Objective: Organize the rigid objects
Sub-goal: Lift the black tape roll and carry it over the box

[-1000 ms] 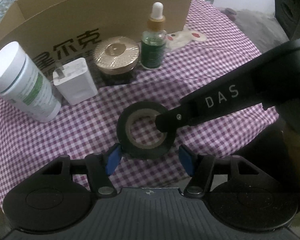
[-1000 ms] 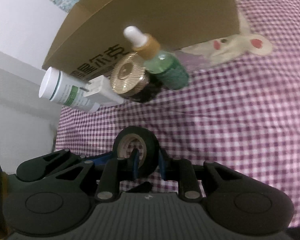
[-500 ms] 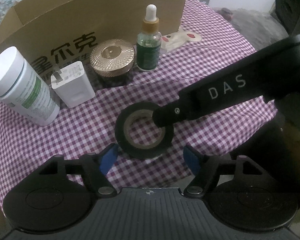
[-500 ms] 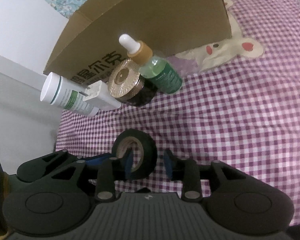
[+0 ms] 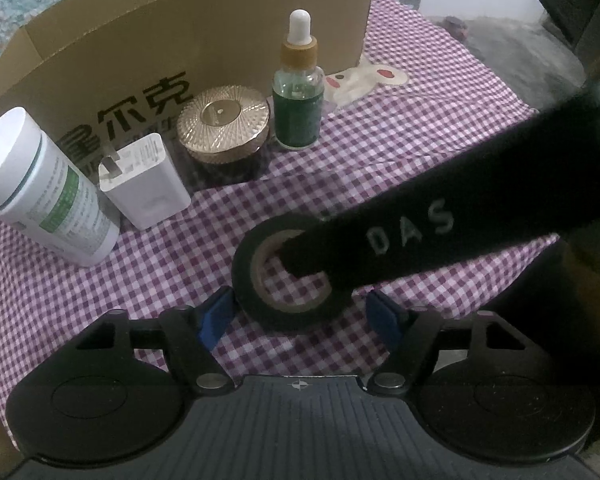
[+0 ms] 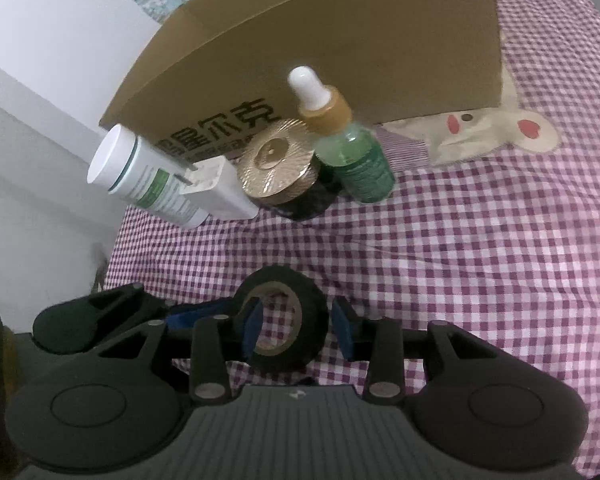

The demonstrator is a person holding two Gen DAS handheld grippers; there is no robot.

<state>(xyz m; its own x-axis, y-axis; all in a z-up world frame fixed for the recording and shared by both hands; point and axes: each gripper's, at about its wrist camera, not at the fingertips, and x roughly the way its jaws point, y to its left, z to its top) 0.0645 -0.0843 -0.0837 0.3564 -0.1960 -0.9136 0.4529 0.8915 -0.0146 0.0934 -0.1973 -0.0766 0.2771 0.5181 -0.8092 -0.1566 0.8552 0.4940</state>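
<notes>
A purple-and-white checked cloth [image 5: 380,152] covers the table, with a cartoon rabbit patch [image 6: 496,136] sewn into it near the far side. A brown cardboard box [image 5: 204,32] printed with dark characters stands at the back. In front of it, in a row from left to right, are a white bottle with a green label [image 5: 44,188], a white plug charger [image 5: 144,180], a dark jar with a ribbed gold lid [image 5: 224,120] and a green dropper bottle [image 5: 298,100] with a white bulb.

A roll of black tape [image 5: 260,300] lies flat on the cloth, nearer than the row and well apart from it. The left gripper [image 5: 300,316] is released: its blue pads stand to either side of the roll, the left one just beside the roll's edge and the right one clear of it. The right gripper [image 6: 296,328] reaches in from the right, its black finger lettered "DAS" crossing over the roll. In the right wrist view one of its pads sits inside the roll's core and the other outside the wall, with a gap visible on the outer side, so it straddles the wall without clenching on it.
</notes>
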